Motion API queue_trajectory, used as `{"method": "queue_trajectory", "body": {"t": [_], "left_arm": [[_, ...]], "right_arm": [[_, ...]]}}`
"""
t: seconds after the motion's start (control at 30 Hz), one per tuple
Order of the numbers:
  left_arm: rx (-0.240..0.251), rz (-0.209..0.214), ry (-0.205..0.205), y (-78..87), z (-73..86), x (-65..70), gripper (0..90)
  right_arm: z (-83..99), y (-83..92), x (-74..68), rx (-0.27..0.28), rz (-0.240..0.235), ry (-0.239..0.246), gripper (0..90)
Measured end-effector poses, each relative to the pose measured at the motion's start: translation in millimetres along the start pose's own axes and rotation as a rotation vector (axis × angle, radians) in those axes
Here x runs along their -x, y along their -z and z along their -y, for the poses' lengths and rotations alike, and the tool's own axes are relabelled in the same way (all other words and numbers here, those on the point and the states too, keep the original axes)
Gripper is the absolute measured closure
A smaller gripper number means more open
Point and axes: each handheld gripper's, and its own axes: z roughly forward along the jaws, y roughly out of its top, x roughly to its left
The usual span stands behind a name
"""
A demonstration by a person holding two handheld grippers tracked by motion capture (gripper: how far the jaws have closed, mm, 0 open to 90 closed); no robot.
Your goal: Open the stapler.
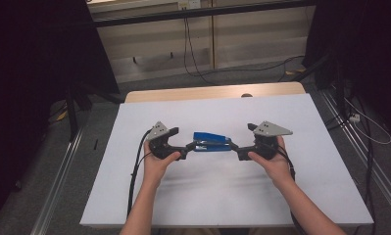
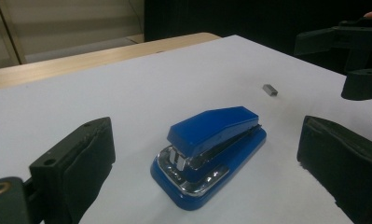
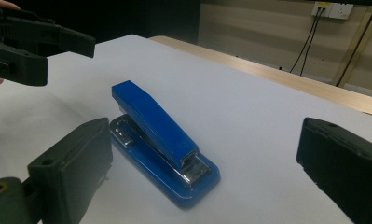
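A blue stapler lies flat on the white tabletop, between the two grippers. My left gripper comes at its left end and my right gripper at its right end, each held by a hand. In the left gripper view the stapler rests between the wide-apart jaws of the left gripper, its metal mouth toward the camera, untouched. In the right gripper view the stapler lies hinge end near, between the open jaws of the right gripper. A small grey staple block sits beyond the stapler.
The table's wooden far edge carries a small round mark. Dark stands flank the table on both sides. Cables trail over the grey floor behind, and metal rails run along the left and right of the table.
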Motion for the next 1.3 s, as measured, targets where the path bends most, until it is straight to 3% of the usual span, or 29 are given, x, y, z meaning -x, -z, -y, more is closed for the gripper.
{"method": "queue_trajectory", "body": {"t": [0.27, 0.6, 0.8, 0.93, 1.13, 1.3], "left_arm": [[-0.011, 0.0, 0.001, -10.5, -8.4, -2.9, 3.7], [-0.069, 0.008, -0.026, -21.6, -12.7, -5.9, 4.9], [-0.092, -0.016, -0.056, -21.2, -10.1, -8.3, 16.4], [-0.124, 0.027, -0.047, -24.5, -5.1, -10.8, 18.8], [-0.179, 0.032, -0.071, -29.0, -0.7, -10.5, 24.9], [-0.183, 0.037, -0.067, -33.2, 2.7, -11.8, 28.0]], "right_arm": [[-6.1, -11.0, 3.2, -0.015, 0.002, 0.0, 3.3], [-16.4, -23.8, 2.7, -0.026, 0.002, 0.013, 3.5], [-18.1, -29.0, -0.2, -0.036, 0.002, 0.017, 3.7], [-16.4, -30.6, -1.1, -0.038, 0.002, 0.013, 3.7], [-12.6, -33.2, -1.8, -0.052, 0.002, 0.011, 3.9], [-11.9, -34.5, -1.7, -0.055, 0.001, 0.011, 4.0]]}}
